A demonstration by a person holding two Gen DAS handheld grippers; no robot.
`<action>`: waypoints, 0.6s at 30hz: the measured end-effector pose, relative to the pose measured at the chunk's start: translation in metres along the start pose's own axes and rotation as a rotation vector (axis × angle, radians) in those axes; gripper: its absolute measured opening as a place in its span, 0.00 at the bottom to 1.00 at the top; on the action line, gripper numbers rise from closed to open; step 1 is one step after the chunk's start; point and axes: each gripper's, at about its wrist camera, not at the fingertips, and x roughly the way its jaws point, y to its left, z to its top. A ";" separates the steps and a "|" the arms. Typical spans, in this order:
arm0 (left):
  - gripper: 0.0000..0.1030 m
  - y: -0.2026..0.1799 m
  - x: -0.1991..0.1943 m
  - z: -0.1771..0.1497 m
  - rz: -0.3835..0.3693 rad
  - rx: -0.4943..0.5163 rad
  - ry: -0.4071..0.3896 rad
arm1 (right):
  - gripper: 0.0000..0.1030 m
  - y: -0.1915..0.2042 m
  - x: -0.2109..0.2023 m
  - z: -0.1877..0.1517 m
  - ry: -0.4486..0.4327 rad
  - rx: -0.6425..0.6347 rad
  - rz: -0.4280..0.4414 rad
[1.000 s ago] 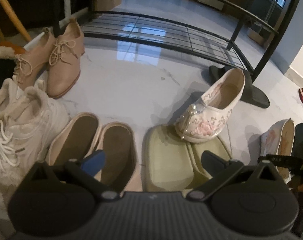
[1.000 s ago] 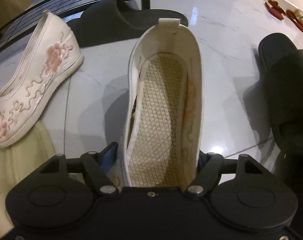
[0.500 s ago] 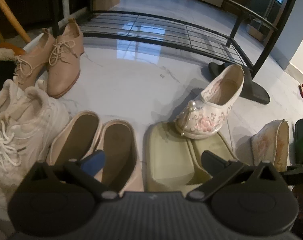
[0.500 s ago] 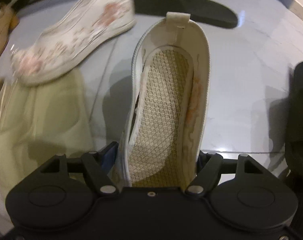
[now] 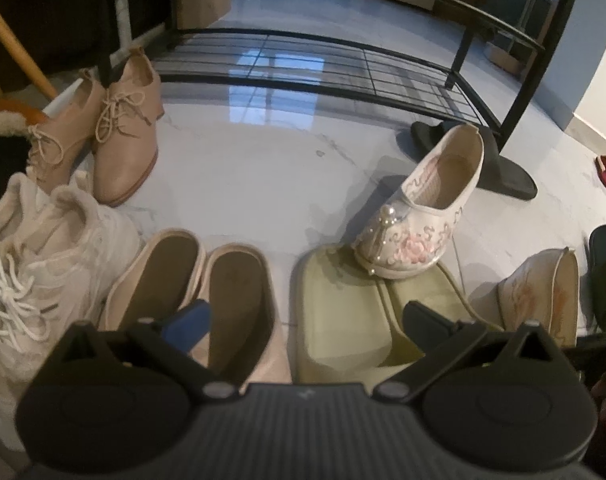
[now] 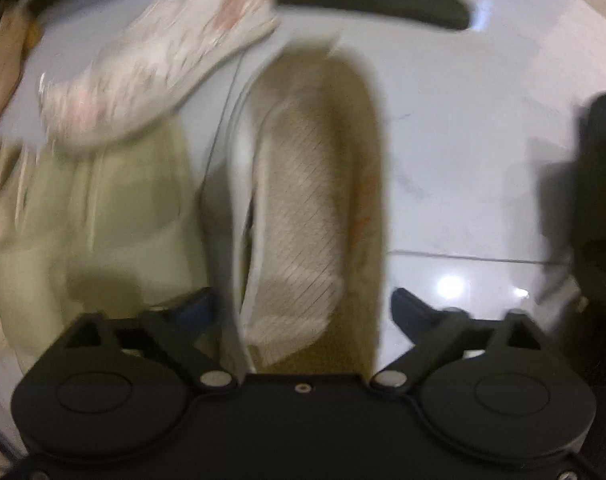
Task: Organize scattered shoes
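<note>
- Opening at this moment, the right claw point(image 6: 303, 304) has its jaws spread apart to either side of a cream embroidered shoe point(image 6: 303, 208); the shoe lies between them, toe end toward the camera, and in this blurred view the pads look clear of its sides.
- That shoe rests on the pale marble floor point(image 6: 463, 160), its woven insole facing up, heel pointing away.
- Its mate point(image 6: 159, 68), with pink flower embroidery, lies up and to the left in the right wrist view, its toe resting on an olive-green slipper pair point(image 6: 103, 208).
- From the left wrist view the same mate point(image 5: 427, 208) shows a pearl trim at the toe, and sits with its front on the green slippers point(image 5: 343, 312).
- The released shoe point(image 5: 543, 300) appears at the right edge of that view, just beside the green slippers.
- The left claw point(image 5: 303, 320) hangs wide with nothing between its fingers, above a pair of beige slip-ons point(image 5: 199, 280).
- White sneakers point(image 5: 43, 256) lie at the left, and tan lace-up shoes point(image 5: 119, 136) stand beyond them.
- A black wire shoe rack point(image 5: 323, 72) stands at the far side, its lower shelf bare.
- One black slide point(image 5: 499, 164) lies by the rack's right leg, behind the pearl-trimmed shoe; another black slide point(image 6: 599, 200) sits at the right edge of the right wrist view.
</note>
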 end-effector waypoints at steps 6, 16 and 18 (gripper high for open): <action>0.99 -0.005 0.008 0.003 0.022 0.035 0.000 | 1.00 -0.044 -0.071 -0.034 -0.299 0.395 0.131; 0.99 -0.051 0.079 0.058 -0.083 0.126 0.054 | 1.00 -0.096 -0.084 -0.102 -0.625 0.821 0.504; 0.99 -0.069 0.102 0.075 -0.113 0.170 0.091 | 1.00 -0.100 -0.082 -0.100 -0.615 0.821 0.537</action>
